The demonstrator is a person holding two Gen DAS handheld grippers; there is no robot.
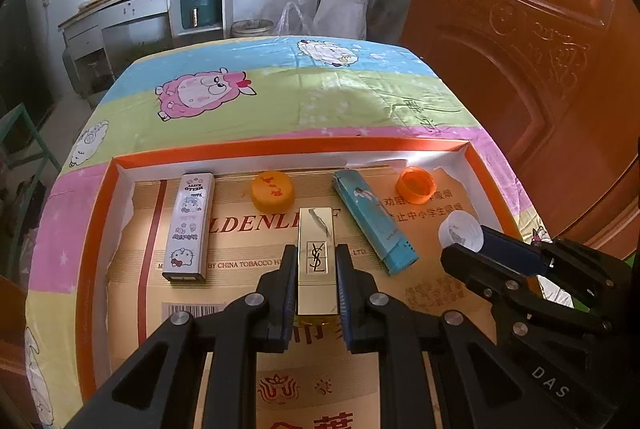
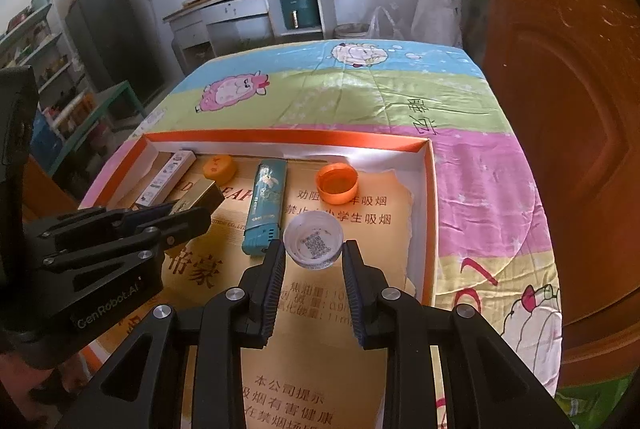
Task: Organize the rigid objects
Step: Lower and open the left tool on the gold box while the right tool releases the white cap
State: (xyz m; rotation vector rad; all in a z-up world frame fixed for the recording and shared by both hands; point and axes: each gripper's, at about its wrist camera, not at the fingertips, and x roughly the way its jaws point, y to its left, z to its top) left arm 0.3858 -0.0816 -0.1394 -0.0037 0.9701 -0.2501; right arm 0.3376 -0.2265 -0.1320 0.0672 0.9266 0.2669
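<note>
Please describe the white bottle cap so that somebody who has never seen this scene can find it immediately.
Look in the orange-rimmed box on the cartoon cloth. Near its right wall, in front of the orange cap and right of the blue lighter, the right gripper pinches the white cap. It alone is white, open side up, with a printed code inside.

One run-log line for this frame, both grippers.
left gripper: shut on gold lipstick case | right gripper: shut on white cap | both over orange tray
</note>
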